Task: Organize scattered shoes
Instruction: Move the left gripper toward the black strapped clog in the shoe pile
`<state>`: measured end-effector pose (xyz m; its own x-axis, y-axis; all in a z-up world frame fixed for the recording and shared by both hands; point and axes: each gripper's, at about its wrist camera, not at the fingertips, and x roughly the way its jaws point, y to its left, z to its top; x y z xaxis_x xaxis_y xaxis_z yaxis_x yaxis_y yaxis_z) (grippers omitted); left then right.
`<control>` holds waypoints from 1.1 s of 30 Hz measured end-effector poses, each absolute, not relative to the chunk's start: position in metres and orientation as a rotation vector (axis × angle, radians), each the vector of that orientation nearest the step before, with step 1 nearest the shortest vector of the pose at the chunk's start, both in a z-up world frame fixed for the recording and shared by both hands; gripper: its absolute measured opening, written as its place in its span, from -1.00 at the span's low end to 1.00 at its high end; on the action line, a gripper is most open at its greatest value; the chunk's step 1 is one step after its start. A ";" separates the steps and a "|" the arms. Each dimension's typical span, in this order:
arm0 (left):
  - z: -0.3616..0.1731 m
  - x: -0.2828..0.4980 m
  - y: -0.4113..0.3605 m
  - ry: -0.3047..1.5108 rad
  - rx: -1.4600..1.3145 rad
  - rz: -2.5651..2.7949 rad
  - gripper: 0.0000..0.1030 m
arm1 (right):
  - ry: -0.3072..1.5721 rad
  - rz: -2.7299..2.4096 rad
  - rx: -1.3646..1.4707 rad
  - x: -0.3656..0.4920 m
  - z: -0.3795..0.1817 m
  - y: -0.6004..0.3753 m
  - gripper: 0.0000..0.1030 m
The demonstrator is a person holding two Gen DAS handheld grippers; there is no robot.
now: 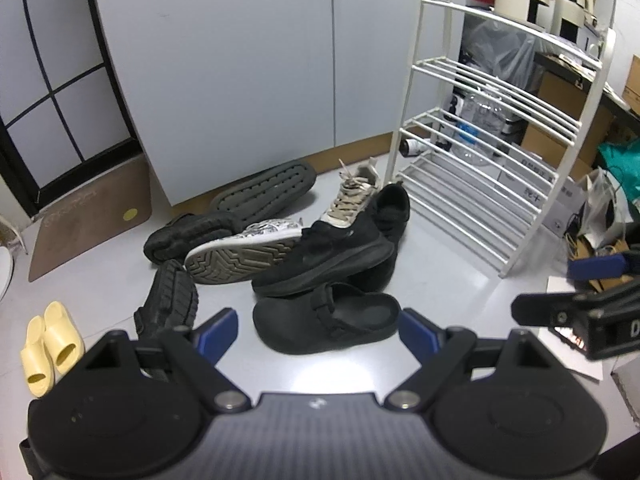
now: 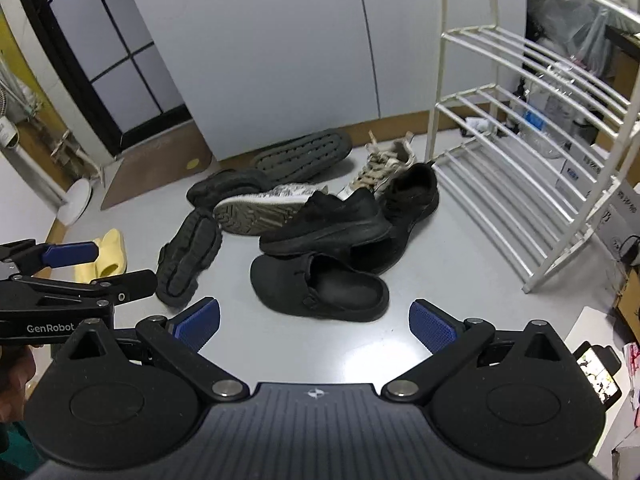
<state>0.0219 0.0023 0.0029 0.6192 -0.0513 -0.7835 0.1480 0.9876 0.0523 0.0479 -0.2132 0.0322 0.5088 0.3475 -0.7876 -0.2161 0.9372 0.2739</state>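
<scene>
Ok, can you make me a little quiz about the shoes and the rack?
1. True or false: the white rack already holds shoes.
2. What colour are the slippers set apart from the pile?
3. Which shoe lies nearest both grippers: A) black clog, B) laced beige sneaker, C) grey upturned sole?

Key: 1 false; 2 yellow; 3 A. Left gripper and right gripper both have open fingers.

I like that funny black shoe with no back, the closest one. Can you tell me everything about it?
The black clog is a slip-on with a rounded closed toe, an open heel and a strap across the top. It looks matte and rubbery. It sits upright on the grey floor, toe pointing left, nearest to both open grippers. A black sneaker sits just behind it, seemingly overlapping its back edge. Nothing grips it.
</scene>
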 end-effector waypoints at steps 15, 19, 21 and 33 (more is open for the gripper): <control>-0.027 0.059 0.014 0.970 0.116 -0.065 0.73 | 1.019 0.281 0.194 0.090 0.014 -0.224 1.00; -0.030 0.067 0.010 0.969 0.119 -0.071 0.74 | 1.019 0.266 0.168 0.098 0.009 -0.223 1.00; -0.032 0.071 0.010 0.976 0.113 -0.066 0.74 | 1.018 0.264 0.158 0.100 0.007 -0.222 1.00; -0.041 0.089 0.004 1.013 0.070 -0.060 0.75 | 1.017 0.247 0.093 0.111 -0.003 -0.217 1.00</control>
